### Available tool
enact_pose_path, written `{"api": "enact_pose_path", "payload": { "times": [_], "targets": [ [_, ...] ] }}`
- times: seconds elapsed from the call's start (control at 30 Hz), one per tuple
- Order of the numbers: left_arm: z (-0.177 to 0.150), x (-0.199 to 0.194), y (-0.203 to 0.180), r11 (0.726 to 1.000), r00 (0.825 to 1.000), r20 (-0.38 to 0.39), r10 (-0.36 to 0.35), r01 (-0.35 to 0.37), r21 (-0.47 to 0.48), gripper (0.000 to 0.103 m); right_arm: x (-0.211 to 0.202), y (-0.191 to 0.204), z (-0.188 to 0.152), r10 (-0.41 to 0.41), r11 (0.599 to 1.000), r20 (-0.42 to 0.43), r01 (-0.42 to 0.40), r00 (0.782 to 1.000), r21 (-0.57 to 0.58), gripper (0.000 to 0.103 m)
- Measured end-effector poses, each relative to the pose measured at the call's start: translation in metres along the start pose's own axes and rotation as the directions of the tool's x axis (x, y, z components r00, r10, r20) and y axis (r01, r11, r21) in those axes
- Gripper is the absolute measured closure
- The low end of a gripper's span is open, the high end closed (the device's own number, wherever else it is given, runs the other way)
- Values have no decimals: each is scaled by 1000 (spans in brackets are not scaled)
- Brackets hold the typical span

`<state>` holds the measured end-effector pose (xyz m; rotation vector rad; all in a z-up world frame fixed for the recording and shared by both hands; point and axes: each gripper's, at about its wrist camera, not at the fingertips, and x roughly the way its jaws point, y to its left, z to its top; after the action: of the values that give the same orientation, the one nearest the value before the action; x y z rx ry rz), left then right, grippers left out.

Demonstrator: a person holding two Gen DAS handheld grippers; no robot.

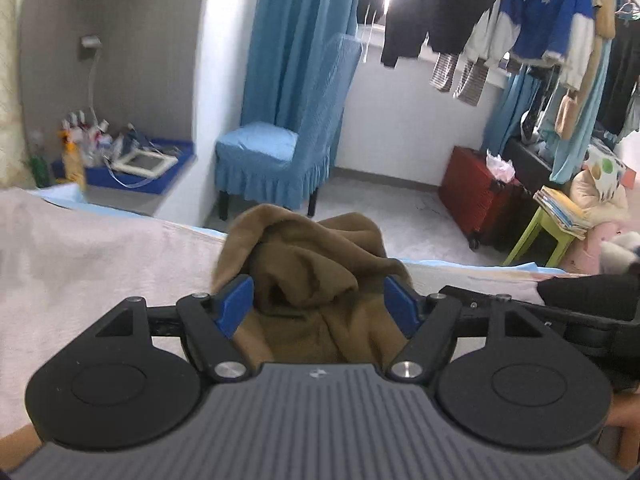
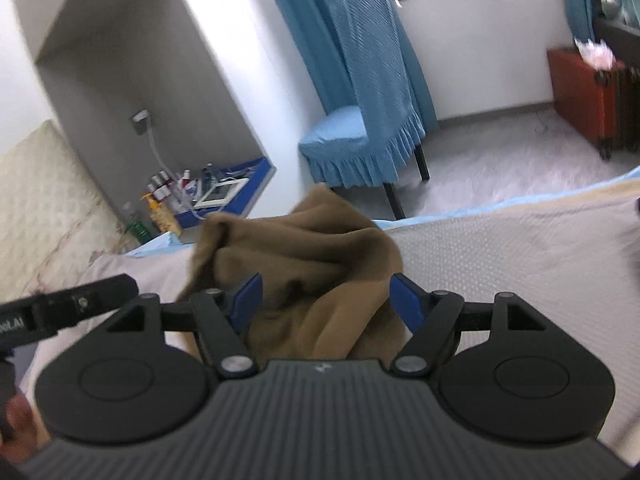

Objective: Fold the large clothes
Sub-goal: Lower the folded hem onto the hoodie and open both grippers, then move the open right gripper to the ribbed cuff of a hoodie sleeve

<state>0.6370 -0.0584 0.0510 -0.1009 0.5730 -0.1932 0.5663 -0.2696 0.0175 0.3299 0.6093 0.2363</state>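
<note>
Left wrist: pale bedspread [image 1: 100, 248], blue chair [image 1: 276, 152]

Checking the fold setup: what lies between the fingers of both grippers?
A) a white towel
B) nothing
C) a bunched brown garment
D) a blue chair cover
C: bunched brown garment fills the gap of the left gripper and the right gripper alike, over the bed.
</note>
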Motion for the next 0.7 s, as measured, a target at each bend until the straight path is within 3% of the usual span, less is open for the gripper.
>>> {"api": "enact_pose_path", "payload": {
  "times": [0.1,0.23,0.43,0.63,0.7],
  "targets": [
    [-10,-61,-5,1000,1000,7,-1,1,9,26,-49,22,-9,-1,997,29,3,1000,-75,30],
    [-31,-144,-9,999,999,8,42,-42,8,27,-124,44,-25,16,996,58,-11,998,-84,30],
    [-69,-273,-19,999,999,47,27,-25,-35,27,-231,76,-57,35,992,72,-26,997,-120,30],
    [-108,-347,-34,999,1000,25,18,-19,26,27,-305,106,-98,47,974,67,-31,997,-224,27],
    [-125,-360,-37,999,1000,16,20,-21,44,27,-321,112,-111,14,966,92,10,996,-260,25]
  ]
}}
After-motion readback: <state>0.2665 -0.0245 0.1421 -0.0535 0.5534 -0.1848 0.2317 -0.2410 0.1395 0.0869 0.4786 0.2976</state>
